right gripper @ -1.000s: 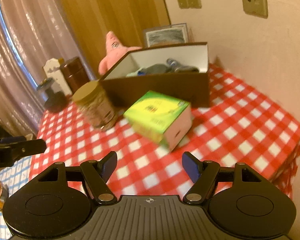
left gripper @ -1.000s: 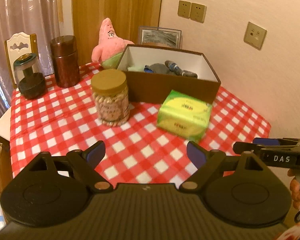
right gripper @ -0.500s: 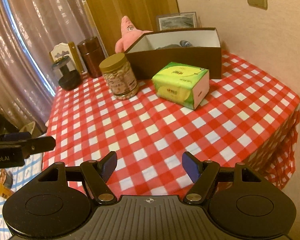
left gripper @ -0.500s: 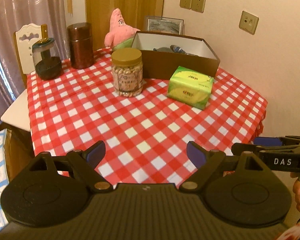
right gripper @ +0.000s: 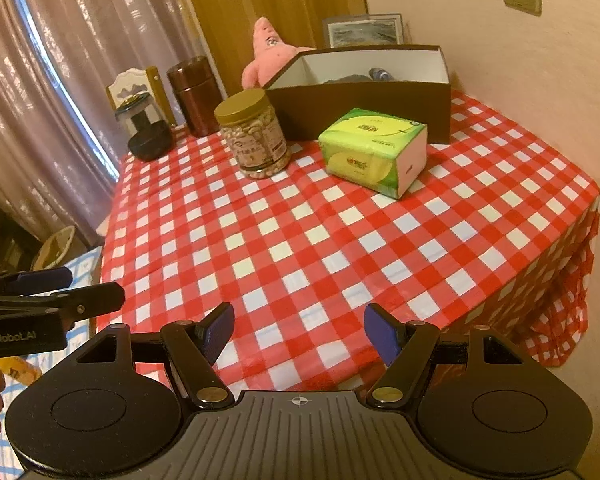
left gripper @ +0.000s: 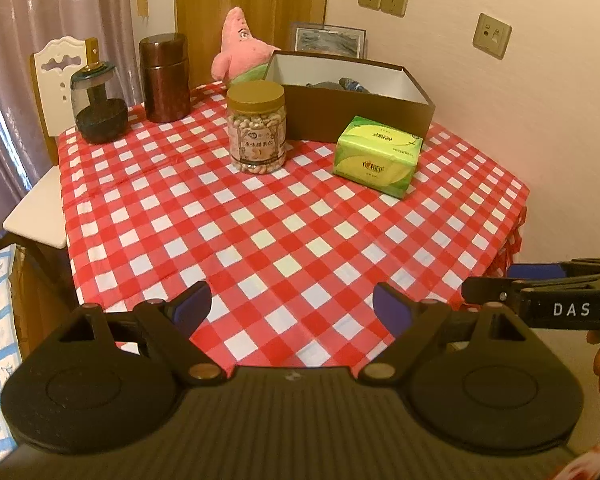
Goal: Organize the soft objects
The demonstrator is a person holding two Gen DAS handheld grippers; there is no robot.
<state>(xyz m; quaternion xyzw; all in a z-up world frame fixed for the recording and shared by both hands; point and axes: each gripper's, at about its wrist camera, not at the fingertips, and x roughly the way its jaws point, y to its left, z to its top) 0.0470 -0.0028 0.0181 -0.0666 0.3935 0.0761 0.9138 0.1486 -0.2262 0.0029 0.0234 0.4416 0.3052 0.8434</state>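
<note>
A brown cardboard box (left gripper: 364, 114) (right gripper: 364, 106) with a white inside stands at the back of the checked table and holds a few grey soft items (left gripper: 350, 85). A pink star plush (left gripper: 242, 50) (right gripper: 270, 56) leans behind the box's left corner. A green tissue pack (left gripper: 378, 156) (right gripper: 374, 148) lies in front of the box. My left gripper (left gripper: 292, 308) hangs open over the table's near edge with nothing between its fingers. My right gripper (right gripper: 300, 334) is open and empty too, beside it on the right.
A jar of nuts with a gold lid (left gripper: 256, 128) (right gripper: 254, 136), a brown canister (left gripper: 164, 78) and a dark glass pot (left gripper: 98, 106) stand on the red and white cloth (left gripper: 260, 240). A white chair (left gripper: 54, 76) sits at the left, a wall on the right.
Both grippers have drawn back from the box and tissue pack toward the table's near edge, so the whole table now shows. Their jaws stayed open.
</note>
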